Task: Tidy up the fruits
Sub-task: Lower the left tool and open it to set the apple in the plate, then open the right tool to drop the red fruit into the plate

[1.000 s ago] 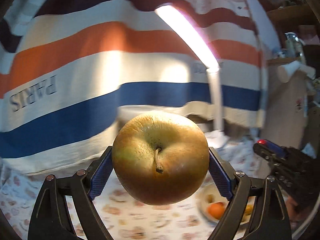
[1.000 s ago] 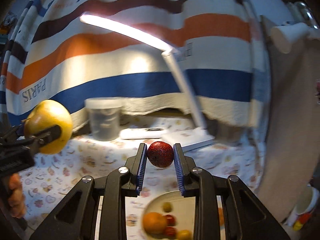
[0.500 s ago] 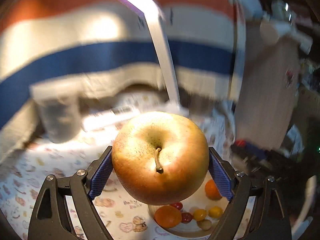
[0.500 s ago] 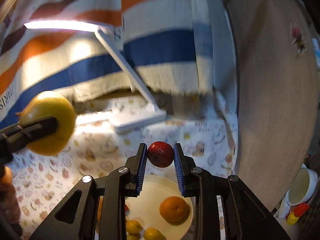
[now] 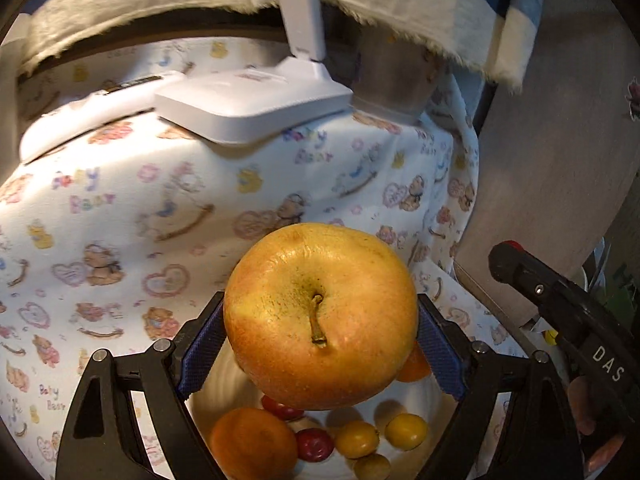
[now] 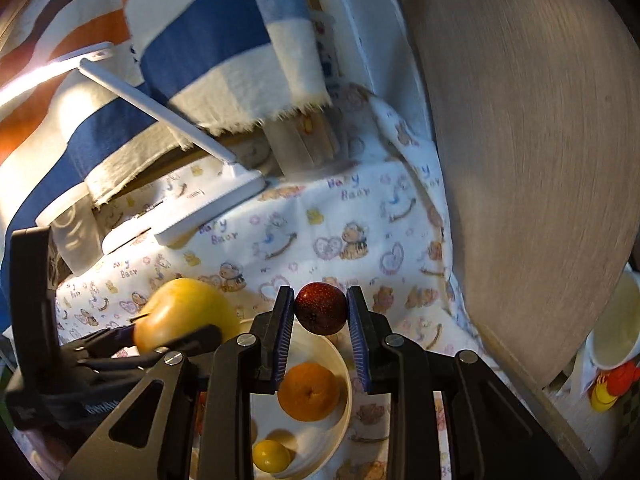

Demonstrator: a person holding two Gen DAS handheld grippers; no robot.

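A yellow apple [image 5: 320, 316] is pinched, stem toward the camera, in the left gripper [image 5: 320, 344] above a white bowl [image 6: 340, 364] of oranges and small fruits; beside it, the right gripper [image 6: 321, 322] clamps a dark red plum [image 6: 321, 308] over the bowl's far rim

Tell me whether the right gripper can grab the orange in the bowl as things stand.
Probably not: the right gripper is shut on a red fruit, so nothing more fits. The orange lies uncovered in the bowl right below.
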